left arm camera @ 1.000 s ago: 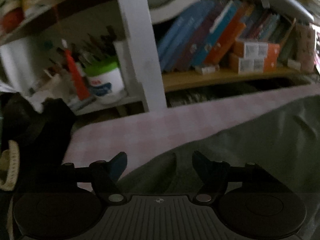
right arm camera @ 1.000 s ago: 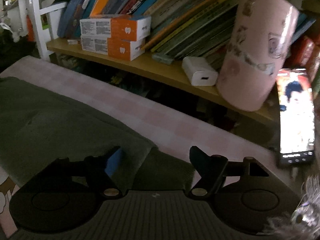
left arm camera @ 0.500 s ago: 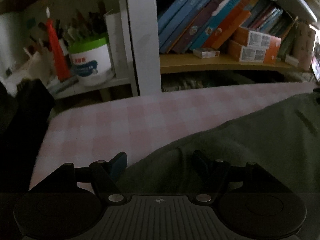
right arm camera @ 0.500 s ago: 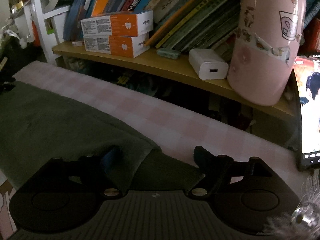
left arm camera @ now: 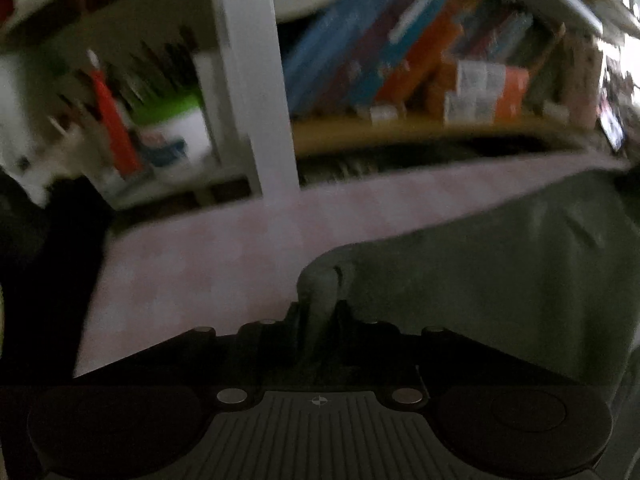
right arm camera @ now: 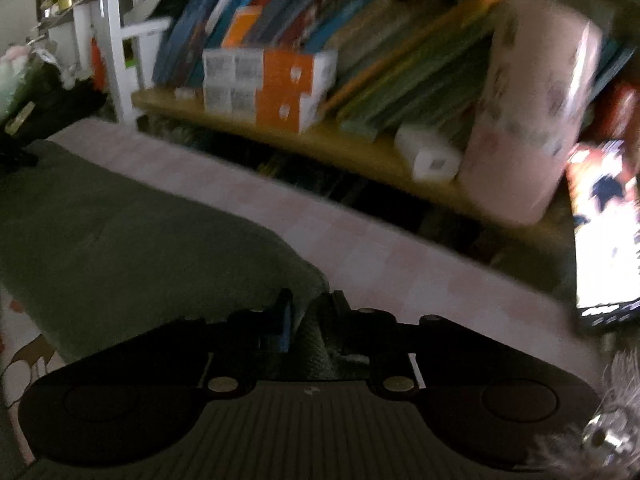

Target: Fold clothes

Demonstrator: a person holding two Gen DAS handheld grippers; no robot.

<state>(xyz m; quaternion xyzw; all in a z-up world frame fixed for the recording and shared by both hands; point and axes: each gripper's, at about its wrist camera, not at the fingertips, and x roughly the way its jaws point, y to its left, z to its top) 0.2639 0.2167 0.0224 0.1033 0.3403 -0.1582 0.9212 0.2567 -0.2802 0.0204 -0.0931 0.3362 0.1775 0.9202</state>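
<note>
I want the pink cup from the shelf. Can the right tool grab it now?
Probably not right now. The right tool is closing on a corner of the green garment, with cloth between its jaws. The pink cup stands unblocked on the shelf, so dropping the cloth comes first.

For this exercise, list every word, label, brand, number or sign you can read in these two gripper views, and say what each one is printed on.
Nothing can be read; both views are dim and motion-blurred.
Orange and white boxes: printed panels, blurred.
Book spines: titles too blurred.
White tub with green lid: blue label, unreadable.
Pink cylinder: small pictures, no legible text.
Phone screen: an image, no readable words.
</note>
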